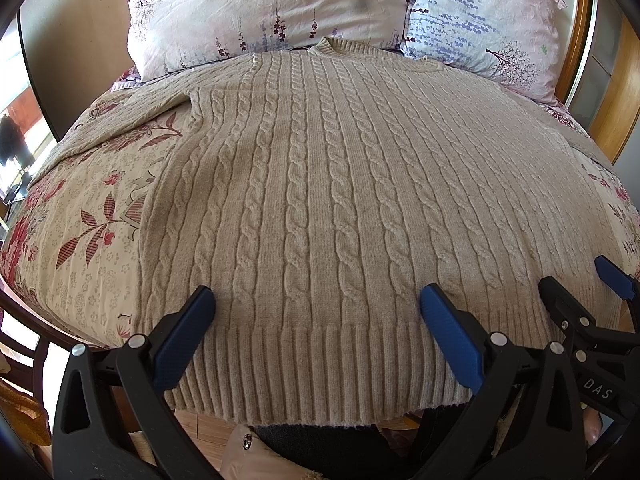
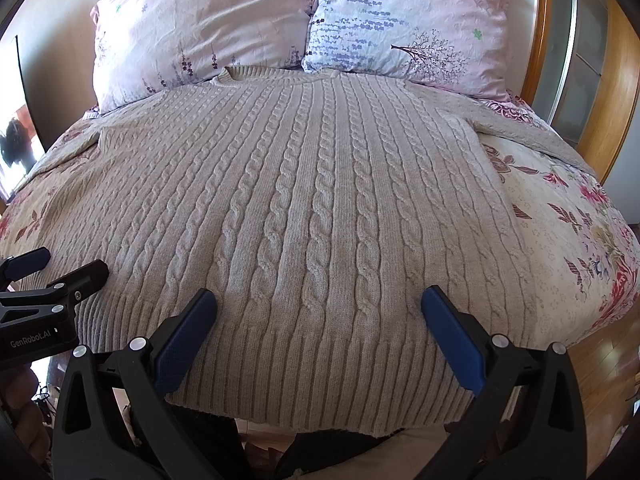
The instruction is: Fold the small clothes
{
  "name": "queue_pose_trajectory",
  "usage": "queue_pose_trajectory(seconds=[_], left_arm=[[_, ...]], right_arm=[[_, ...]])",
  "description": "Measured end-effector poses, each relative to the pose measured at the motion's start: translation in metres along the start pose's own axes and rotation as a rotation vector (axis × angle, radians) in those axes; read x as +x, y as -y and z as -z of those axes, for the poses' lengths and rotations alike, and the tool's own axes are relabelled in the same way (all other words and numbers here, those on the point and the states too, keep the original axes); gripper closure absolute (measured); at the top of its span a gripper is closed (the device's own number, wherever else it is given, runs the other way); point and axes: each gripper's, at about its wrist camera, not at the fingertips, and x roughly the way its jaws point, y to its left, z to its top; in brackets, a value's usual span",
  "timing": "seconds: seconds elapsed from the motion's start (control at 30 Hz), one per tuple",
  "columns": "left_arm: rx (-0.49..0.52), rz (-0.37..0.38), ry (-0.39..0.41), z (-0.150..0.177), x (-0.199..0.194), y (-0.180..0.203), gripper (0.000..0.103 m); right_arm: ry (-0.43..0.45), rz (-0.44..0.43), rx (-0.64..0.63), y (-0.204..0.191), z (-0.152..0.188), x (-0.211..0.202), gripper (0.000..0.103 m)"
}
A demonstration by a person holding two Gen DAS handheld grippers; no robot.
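A beige cable-knit sweater (image 1: 320, 184) lies flat on the bed, collar toward the pillows, ribbed hem hanging over the near edge; it also fills the right wrist view (image 2: 312, 208). My left gripper (image 1: 318, 300) is open, its blue pads (image 1: 188, 332) spread wide above the hem, holding nothing. My right gripper (image 2: 320, 300) is open the same way over the hem, empty. The right gripper also shows at the right edge of the left wrist view (image 1: 580, 280), and the left gripper at the left edge of the right wrist view (image 2: 60, 268).
The bed has a floral sheet (image 1: 80, 240) and two floral pillows (image 1: 260, 4) (image 2: 400, 20) at the head. A wooden bed frame and sliding door (image 2: 592, 80) stand on the right. Wooden floor (image 2: 600, 360) lies below the bed's near edge.
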Motion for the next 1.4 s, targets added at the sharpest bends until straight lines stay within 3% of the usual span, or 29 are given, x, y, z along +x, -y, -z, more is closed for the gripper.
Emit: queue_pose_trajectory(seconds=[0.4,0.63,0.87,0.97,1.1,1.23,1.4], left_arm=[[0.013,0.005,-0.048,-0.006,0.004,0.0,0.002],[0.065,0.015,-0.107,-0.018,0.007,0.001,0.002],[0.11,-0.024,0.025,-0.048,0.006,0.0,0.002],[0.101,-0.008,0.043,-0.069,0.011,-0.003,0.002],[0.078,0.077,0.026,-0.095,0.027,-0.007,0.002],[0.041,0.137,0.077,-0.11,0.036,-0.009,0.002],[-0.005,0.192,0.125,-0.122,0.044,-0.013,0.002]], right_arm=[[-0.089,-0.02,-0.039,0.001,-0.009,0.005,0.001],[-0.173,-0.118,-0.15,0.01,-0.02,0.012,0.001],[-0.149,-0.164,-0.164,0.028,-0.036,0.015,0.001],[-0.062,-0.12,-0.052,0.06,-0.06,0.012,0.001],[0.027,-0.116,0.236,0.141,-0.101,0.015,0.001],[0.054,-0.079,0.541,0.229,-0.127,0.033,0.021],[0.044,-0.104,0.875,0.31,-0.125,0.06,0.041]])
